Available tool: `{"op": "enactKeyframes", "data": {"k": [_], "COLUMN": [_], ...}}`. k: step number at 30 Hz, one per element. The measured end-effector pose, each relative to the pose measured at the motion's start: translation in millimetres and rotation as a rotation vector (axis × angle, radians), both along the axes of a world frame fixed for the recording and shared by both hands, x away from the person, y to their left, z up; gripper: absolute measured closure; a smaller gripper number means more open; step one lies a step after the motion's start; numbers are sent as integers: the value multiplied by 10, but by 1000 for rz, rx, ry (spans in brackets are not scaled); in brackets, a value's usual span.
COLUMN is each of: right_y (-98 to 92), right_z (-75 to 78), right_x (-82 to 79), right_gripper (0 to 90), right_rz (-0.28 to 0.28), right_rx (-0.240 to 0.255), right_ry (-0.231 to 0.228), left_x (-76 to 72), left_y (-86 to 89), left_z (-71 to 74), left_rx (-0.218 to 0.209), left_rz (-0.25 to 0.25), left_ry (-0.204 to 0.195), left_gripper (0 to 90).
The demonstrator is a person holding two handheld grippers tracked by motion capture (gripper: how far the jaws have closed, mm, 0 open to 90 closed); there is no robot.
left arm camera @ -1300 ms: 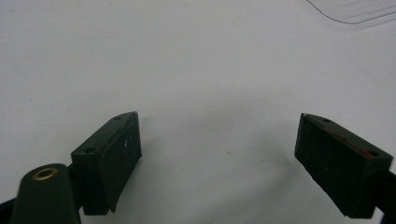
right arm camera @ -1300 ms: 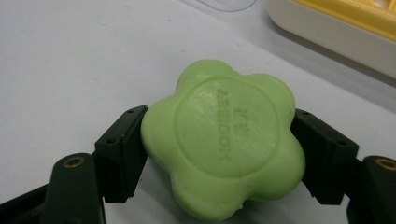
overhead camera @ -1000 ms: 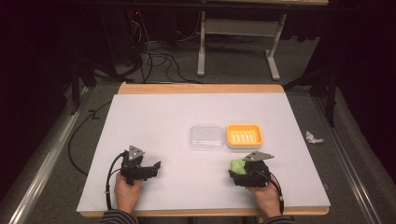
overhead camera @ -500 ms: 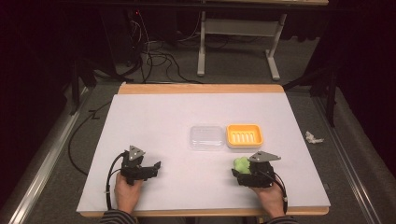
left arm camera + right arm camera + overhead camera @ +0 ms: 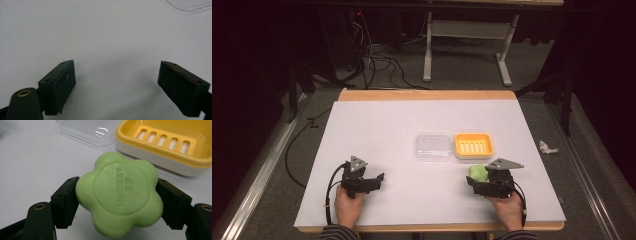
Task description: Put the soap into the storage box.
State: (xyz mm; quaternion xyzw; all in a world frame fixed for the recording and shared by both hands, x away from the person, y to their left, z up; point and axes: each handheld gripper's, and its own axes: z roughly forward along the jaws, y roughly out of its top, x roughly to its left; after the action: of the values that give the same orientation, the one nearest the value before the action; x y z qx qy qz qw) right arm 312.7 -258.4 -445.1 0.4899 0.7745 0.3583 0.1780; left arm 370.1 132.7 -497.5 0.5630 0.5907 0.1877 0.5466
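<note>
A green flower-shaped soap (image 5: 120,195) sits clamped between the jaws of my right gripper (image 5: 117,197), just above the white table. From above, the soap (image 5: 478,173) is at the tip of the right gripper (image 5: 477,179), a little short of the yellow soap dish (image 5: 474,145). That slotted dish (image 5: 165,142) lies close ahead, with the clear plastic lid (image 5: 87,130) to its left. My left gripper (image 5: 117,82) is open over bare table, nothing between its jaws; the high view has the left gripper (image 5: 379,179) at front left.
The clear lid (image 5: 433,146) lies beside the dish near the table's middle. A crumpled white scrap (image 5: 547,147) lies on the floor off the right edge. Table legs and cables stand beyond the far edge.
</note>
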Motion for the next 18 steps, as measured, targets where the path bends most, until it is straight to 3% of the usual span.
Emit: {"op": "enactKeyframes", "data": {"k": [12,18], "right_y": [-123,-195], "right_z": [117,218], "right_x": [141,266], "right_gripper": [267,267], "right_rz": [-26,-43], "right_rx": [28,14], "right_ry": [10,7], "left_x": [0,0], "left_y": [2,4], "left_z": [3,6], "left_rx": [-7,-14], "left_rz": [1,3], "left_ry": [1,0], "left_gripper": [152,152]}}
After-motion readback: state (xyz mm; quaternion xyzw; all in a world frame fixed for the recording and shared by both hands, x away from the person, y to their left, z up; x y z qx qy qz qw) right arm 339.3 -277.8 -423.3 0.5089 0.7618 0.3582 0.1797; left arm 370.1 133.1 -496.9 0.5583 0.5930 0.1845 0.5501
